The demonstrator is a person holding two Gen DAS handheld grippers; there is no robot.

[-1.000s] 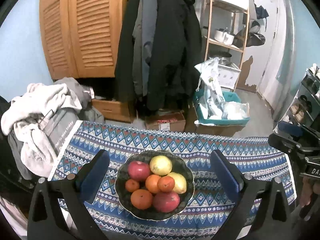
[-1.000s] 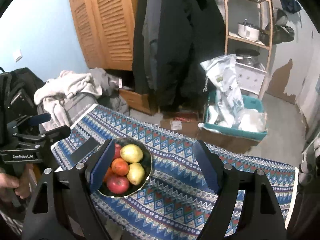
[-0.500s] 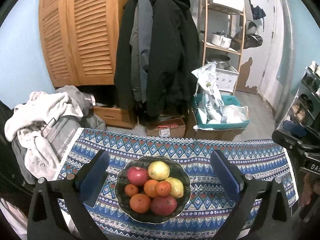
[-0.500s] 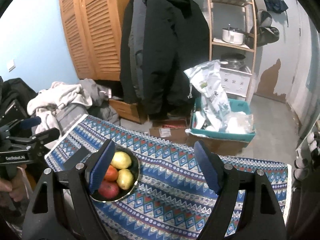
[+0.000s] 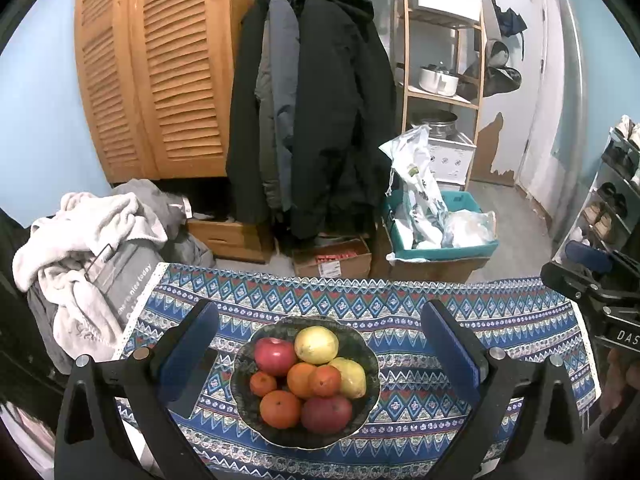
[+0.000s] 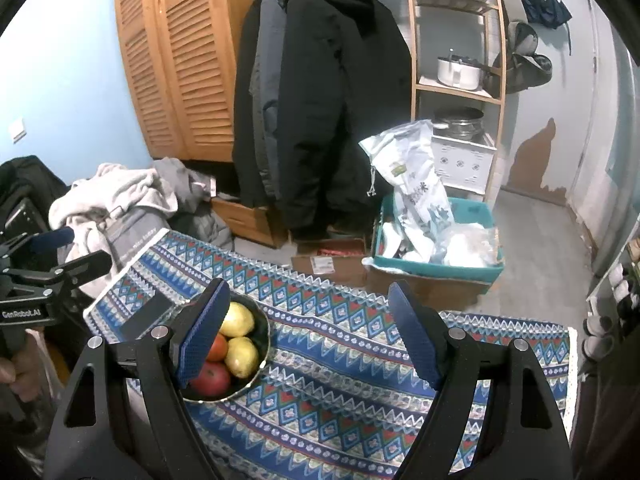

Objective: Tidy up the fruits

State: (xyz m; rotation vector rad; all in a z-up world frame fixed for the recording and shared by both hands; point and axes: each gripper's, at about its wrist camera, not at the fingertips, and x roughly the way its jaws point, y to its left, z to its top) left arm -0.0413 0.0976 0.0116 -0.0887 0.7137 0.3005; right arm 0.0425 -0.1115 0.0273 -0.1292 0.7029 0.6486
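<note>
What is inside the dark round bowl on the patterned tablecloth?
The dark round bowl holds two red apples, two yellow pears and four oranges, piled together. Anything beneath the pile is covered.

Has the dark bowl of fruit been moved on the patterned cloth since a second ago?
No. The dark bowl of fruit sits at the same spot on the blue patterned tablecloth; only the camera views shifted.

Both fisheye views are evenly lit by soft, cool indoor light; focus is sharp, edges are bent and blackened at corners.
</note>
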